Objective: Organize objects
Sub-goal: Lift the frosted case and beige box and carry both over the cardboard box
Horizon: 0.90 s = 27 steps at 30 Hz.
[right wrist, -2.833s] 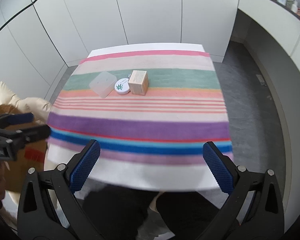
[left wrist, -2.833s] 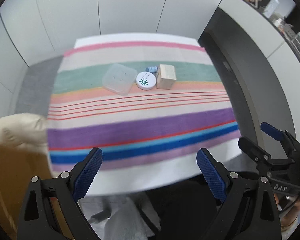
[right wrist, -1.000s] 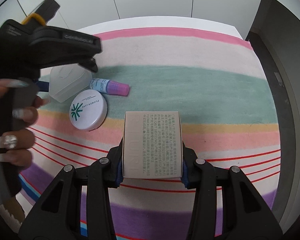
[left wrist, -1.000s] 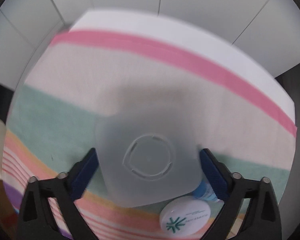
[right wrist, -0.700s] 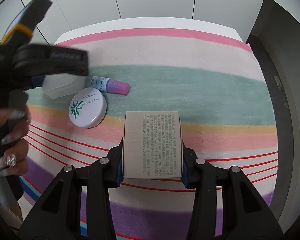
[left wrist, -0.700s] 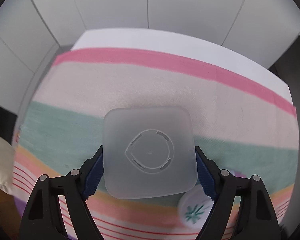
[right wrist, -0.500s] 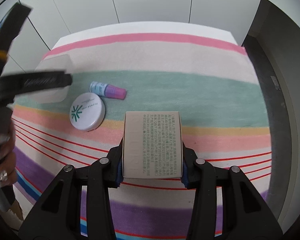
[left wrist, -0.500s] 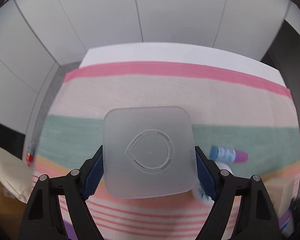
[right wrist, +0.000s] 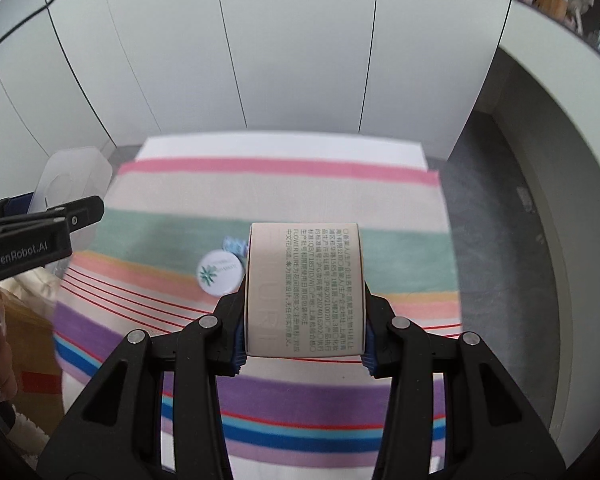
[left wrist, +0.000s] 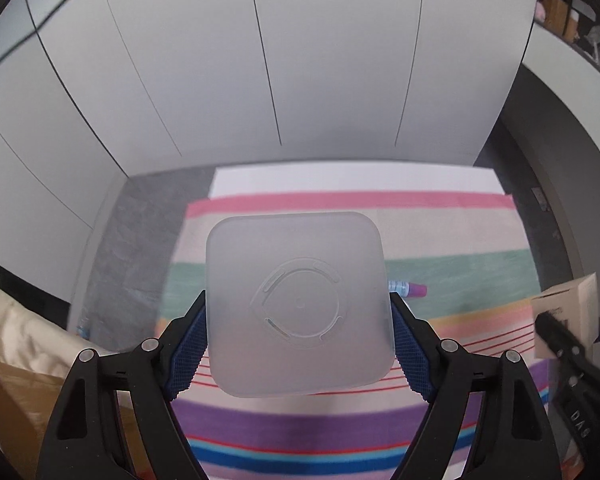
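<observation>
Jaws, left: my left gripper (left wrist: pixel 298 346) clamps the frosted lid (left wrist: pixel 298 304) across opposite edges.
Jaws, right: my right gripper (right wrist: pixel 304 338) pinches the carton (right wrist: pixel 306 288) between its pads.
Handling: I judge the lid light, slippery; carton crushable, so grip its sides.

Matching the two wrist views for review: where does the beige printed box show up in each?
Left wrist: beige box at the far right edge, partly cut off.
Right wrist: beige box at centre, clamped by the right gripper.
Shared landmark: the small purple-capped bottle on the green stripe.
</observation>
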{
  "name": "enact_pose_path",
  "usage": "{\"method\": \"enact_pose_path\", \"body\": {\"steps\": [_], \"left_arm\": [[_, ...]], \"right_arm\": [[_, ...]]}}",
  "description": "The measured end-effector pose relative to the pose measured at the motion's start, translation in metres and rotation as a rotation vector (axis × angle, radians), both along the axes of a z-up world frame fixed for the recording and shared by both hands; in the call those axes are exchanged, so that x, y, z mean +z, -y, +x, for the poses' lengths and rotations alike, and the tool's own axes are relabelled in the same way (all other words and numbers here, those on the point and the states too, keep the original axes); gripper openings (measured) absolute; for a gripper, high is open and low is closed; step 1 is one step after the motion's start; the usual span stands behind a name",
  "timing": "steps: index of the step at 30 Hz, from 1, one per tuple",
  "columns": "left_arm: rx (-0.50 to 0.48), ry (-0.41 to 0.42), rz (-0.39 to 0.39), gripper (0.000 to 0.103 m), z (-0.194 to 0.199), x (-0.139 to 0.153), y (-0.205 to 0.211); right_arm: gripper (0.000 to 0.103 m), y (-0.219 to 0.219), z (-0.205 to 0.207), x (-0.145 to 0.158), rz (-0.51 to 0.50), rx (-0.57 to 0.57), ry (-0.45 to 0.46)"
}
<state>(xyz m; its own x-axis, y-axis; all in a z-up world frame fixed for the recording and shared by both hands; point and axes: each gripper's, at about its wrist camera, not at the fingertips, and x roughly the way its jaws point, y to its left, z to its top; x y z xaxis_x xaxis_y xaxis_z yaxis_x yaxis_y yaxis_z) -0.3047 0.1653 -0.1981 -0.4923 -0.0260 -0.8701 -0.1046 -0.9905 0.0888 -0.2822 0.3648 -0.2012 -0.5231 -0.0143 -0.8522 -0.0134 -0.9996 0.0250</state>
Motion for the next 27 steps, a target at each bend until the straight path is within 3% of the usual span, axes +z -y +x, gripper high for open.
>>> {"method": "enact_pose_path", "body": {"steps": [7,12,21,27], "left_arm": [[-0.013,-0.068,0.035,0.084,0.038,0.072,0.012],[-0.018,-0.095,0.042,0.084,0.064,0.1,0.018],[-0.023,-0.088,0.052,0.084,0.103,0.115,0.028],[-0.056,-0.085,0.028,0.084,0.147,0.111,0.025]], "right_arm": [[0.045,0.007,0.029,0.075,0.03,0.004,-0.086],[0.045,0.01,0.05,0.111,0.04,0.007,-0.118],[0.045,0.008,0.087,0.133,0.034,0.001,-0.131],[0.045,0.008,0.122,0.13,0.037,0.008,-0.103]]}}
